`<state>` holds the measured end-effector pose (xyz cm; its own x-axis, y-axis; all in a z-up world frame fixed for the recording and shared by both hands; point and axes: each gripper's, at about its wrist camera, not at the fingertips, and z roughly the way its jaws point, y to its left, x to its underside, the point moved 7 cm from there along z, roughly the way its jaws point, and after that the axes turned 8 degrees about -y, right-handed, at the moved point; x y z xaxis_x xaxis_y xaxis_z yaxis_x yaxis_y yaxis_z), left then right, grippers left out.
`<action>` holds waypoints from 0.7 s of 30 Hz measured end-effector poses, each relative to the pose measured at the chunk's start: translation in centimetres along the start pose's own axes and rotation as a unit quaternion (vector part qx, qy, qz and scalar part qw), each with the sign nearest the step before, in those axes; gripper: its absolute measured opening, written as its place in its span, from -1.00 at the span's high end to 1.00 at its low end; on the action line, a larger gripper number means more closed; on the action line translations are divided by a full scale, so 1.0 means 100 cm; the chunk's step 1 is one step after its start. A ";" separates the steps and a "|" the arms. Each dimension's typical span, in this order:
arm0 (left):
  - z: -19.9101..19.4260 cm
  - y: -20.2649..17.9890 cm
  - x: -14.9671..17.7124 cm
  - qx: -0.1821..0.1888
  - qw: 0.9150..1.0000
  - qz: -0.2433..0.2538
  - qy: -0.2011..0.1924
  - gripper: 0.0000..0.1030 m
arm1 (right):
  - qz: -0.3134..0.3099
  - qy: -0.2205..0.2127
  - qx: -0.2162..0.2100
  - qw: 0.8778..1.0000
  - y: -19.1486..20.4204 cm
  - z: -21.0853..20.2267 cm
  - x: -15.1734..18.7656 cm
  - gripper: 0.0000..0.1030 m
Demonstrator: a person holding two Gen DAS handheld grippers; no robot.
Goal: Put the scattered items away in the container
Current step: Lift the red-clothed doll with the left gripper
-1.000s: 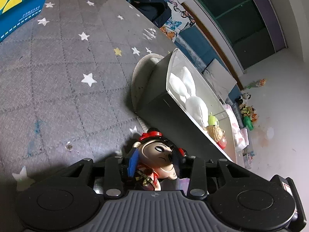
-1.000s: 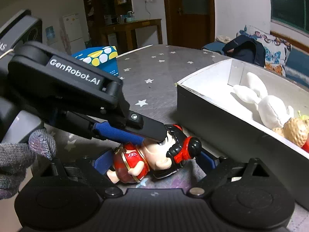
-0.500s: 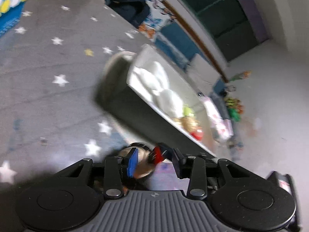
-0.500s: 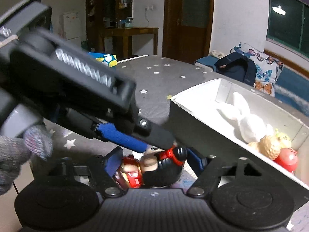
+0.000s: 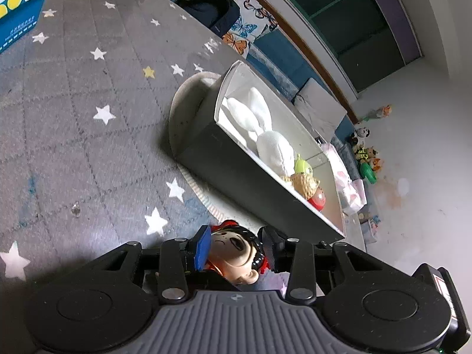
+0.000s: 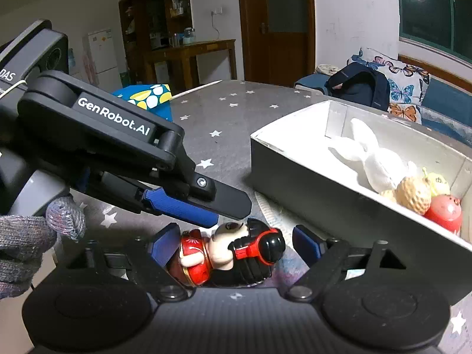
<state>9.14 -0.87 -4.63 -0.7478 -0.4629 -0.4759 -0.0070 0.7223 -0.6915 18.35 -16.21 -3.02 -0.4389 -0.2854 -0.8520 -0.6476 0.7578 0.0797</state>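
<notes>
A doll point(image 5: 236, 250) with black hair, red bands and a red dress is clamped by the head in my left gripper point(image 5: 236, 244), held just above the grey star-patterned cloth. In the right wrist view the doll point(image 6: 233, 250) lies between the open jaws of my right gripper point(image 6: 236, 244), whose pads stand apart from it; the left gripper's finger point(image 6: 183, 206) reaches in from the left. The grey container point(image 5: 236, 171), also in the right wrist view point(image 6: 298, 177), holds a white plush rabbit point(image 6: 371, 159), a tan ball toy point(image 6: 413, 194) and a red toy point(image 6: 445, 212).
A blue and yellow box point(image 6: 147, 100) stands at the far left of the table. A round mat point(image 5: 177, 124) lies under the container. A backpack point(image 6: 357, 85) and butterfly cushions sit beyond the table. A gloved hand point(image 6: 26, 247) holds the left gripper.
The left gripper has lifted and swung with the doll, which now shows face up in its jaws. The right gripper stays open around it. The container looks nearer.
</notes>
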 end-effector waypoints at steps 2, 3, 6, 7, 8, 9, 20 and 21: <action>0.002 0.002 0.002 -0.002 1.000 0.000 0.002 0.21 | 0.003 0.001 -0.001 1.000 0.001 -0.004 0.003 -0.66; 0.002 0.003 0.003 -0.002 1.000 -0.001 0.004 0.21 | 0.005 0.001 -0.002 1.000 0.001 -0.006 0.004 -0.66; 0.004 0.005 0.006 0.000 1.000 -0.003 0.010 0.21 | 0.013 0.006 -0.009 1.000 0.001 -0.010 0.007 -0.66; 0.005 0.005 0.007 0.001 1.000 -0.002 0.013 0.21 | 0.015 0.009 -0.011 1.000 0.002 -0.011 0.008 -0.67; 0.005 0.005 0.008 0.002 1.000 -0.001 0.016 0.21 | 0.014 0.011 -0.011 1.000 0.003 -0.011 0.010 -0.70; 0.006 0.005 0.009 0.001 1.000 0.000 0.017 0.21 | 0.012 0.012 -0.010 1.000 0.003 -0.012 0.012 -0.72; 0.009 0.009 0.012 0.012 1.000 -0.011 0.019 0.19 | 0.036 0.022 -0.017 0.999 -0.001 -0.007 0.020 -0.76; 0.010 0.009 0.013 0.013 1.000 -0.011 0.019 0.18 | 0.038 0.024 -0.017 0.999 -0.001 -0.006 0.021 -0.77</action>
<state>8.85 -1.32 -6.39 -0.7725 -0.4585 -0.4394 -0.0067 0.6978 -0.7163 17.11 -17.28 -4.52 -0.5167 -0.2563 -0.8169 -0.6318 0.7581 0.1618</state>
